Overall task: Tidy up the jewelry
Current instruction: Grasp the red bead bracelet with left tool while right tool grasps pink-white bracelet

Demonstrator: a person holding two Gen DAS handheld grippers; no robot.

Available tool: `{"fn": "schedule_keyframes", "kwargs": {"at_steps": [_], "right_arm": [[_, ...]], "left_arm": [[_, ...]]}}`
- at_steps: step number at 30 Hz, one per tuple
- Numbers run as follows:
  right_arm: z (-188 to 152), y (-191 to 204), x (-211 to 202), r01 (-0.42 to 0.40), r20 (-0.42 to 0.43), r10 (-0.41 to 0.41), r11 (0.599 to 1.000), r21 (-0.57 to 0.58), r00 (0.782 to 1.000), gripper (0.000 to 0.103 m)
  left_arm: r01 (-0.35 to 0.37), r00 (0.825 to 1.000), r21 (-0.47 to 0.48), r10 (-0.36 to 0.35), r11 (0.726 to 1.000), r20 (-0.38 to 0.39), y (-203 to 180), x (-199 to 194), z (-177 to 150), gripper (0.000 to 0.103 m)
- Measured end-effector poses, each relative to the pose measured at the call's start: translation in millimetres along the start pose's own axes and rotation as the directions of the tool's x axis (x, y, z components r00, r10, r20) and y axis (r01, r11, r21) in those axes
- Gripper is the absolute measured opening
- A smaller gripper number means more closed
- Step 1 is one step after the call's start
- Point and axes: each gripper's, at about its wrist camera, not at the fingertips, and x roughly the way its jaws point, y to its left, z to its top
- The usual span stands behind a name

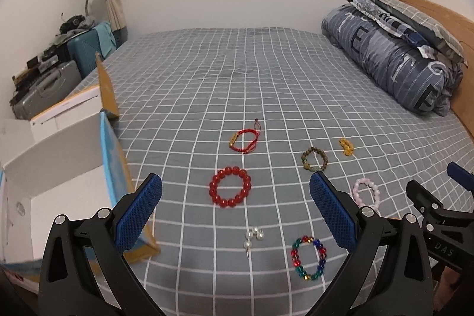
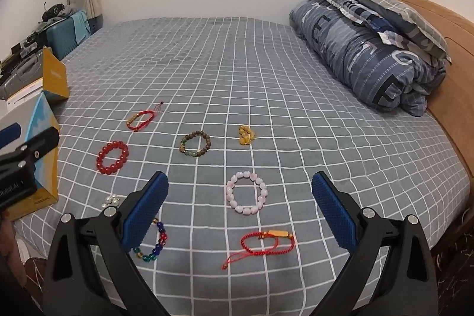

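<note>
Several bracelets lie on the grey checked bed sheet. My left gripper is open above a red bead bracelet, with a pearl piece and a multicolour bead bracelet just in front. A red cord bracelet, a brown bead bracelet, a yellow bead piece and a pink bead bracelet lie beyond. My right gripper is open above the pink bracelet; a second red cord bracelet lies nearer.
An open white-and-yellow cardboard box stands at the bed's left edge. A rolled blue duvet and pillows lie at the right by the wooden headboard. Suitcases and clutter stand at the far left.
</note>
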Motion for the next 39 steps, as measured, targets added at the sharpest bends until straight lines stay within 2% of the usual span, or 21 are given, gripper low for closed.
{"fn": "schedule_keyframes", "kwargs": {"at_steps": [5,8,12,14,20,23,26,29,31,39], "right_arm": [[7.8,-1.3,25.6,0.038,-0.018,-0.038,0.999,-0.036,0.999,0.094],[10.9,-3.2,44.8,0.048,-0.035,-0.05,0.998,-0.047,0.998,0.094],[12.4,-7.9,70.6,0.055,-0.064,-0.058,0.997,-0.055,0.996,0.094],[10.8,-13.6,84.3,0.052,-0.087,-0.055,0.998,-0.045,0.995,0.094],[-4.7,-22.5,127.4,0.019,-0.175,-0.021,1.0,-0.015,0.984,0.091],[-11.7,-25.3,143.5,-0.03,-0.215,0.031,1.0,0.006,0.976,0.09],[-16.7,-27.4,155.6,-0.054,-0.248,0.058,0.998,0.023,0.967,0.088],[-21.2,-25.8,162.6,-0.066,-0.265,0.07,0.998,0.022,0.962,0.087],[-23.7,-24.9,168.1,-0.084,-0.286,0.087,0.996,0.021,0.954,0.078],[-27.8,-23.6,182.5,-0.1,-0.326,0.106,0.994,0.035,0.939,0.069]], "left_arm": [[0.019,1.0,0.002,-0.019,1.0,-0.008,1.4,29.7,12.5,0.098],[0.005,1.0,0.014,-0.005,1.0,-0.019,1.3,49.1,15.5,0.098],[0.0,0.999,0.027,0.001,1.0,-0.038,0.8,75.2,12.5,0.098],[0.005,0.997,0.024,-0.003,1.0,-0.071,1.7,94.3,6.8,0.098],[0.006,0.988,0.033,-0.001,0.999,-0.152,5.0,138.7,-10.3,0.097],[0.023,0.98,0.036,-0.015,0.999,-0.199,7.8,161.3,-19.0,0.097],[0.043,0.97,0.016,-0.038,0.999,-0.24,13.4,175.3,-24.2,0.097],[0.038,0.968,0.023,-0.031,0.999,-0.25,12.0,180.7,-27.2,0.097],[0.053,0.963,0.02,-0.045,0.998,-0.265,9.9,184.3,-29.9,0.097],[0.052,0.954,0.025,-0.042,0.998,-0.296,5.1,197.0,-34.8,0.097]]}}
